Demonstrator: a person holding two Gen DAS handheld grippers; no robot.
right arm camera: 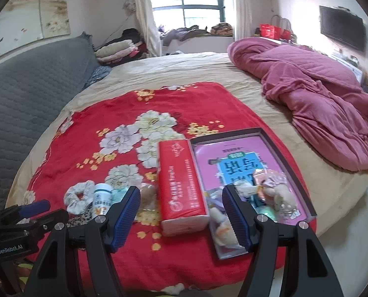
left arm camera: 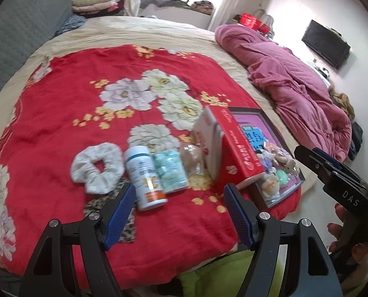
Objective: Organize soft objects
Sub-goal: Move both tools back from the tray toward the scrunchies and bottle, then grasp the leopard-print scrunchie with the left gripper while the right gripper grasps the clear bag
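On the red floral blanket (left arm camera: 60, 113) lie a white scrunchie (left arm camera: 97, 167), a leopard-print scrunchie (left arm camera: 109, 203), a white bottle (left arm camera: 145, 178), a teal packet (left arm camera: 170, 170) and a clear bag (left arm camera: 192, 159). A red tissue pack (right arm camera: 181, 185) stands beside a dark tray (right arm camera: 290, 163) holding several small plush toys (right arm camera: 280, 195). My left gripper (left arm camera: 180, 212) is open and empty, just in front of the bottle. My right gripper (right arm camera: 181, 216) is open and empty, over the near end of the tissue pack and the tray's near corner.
A crumpled pink quilt (right arm camera: 320, 99) lies at the bed's right. A grey padded headboard (right arm camera: 22, 94) is at the left. Folded clothes (right arm camera: 119, 49) are stacked at the back. A TV (right arm camera: 342, 31) hangs on the right wall.
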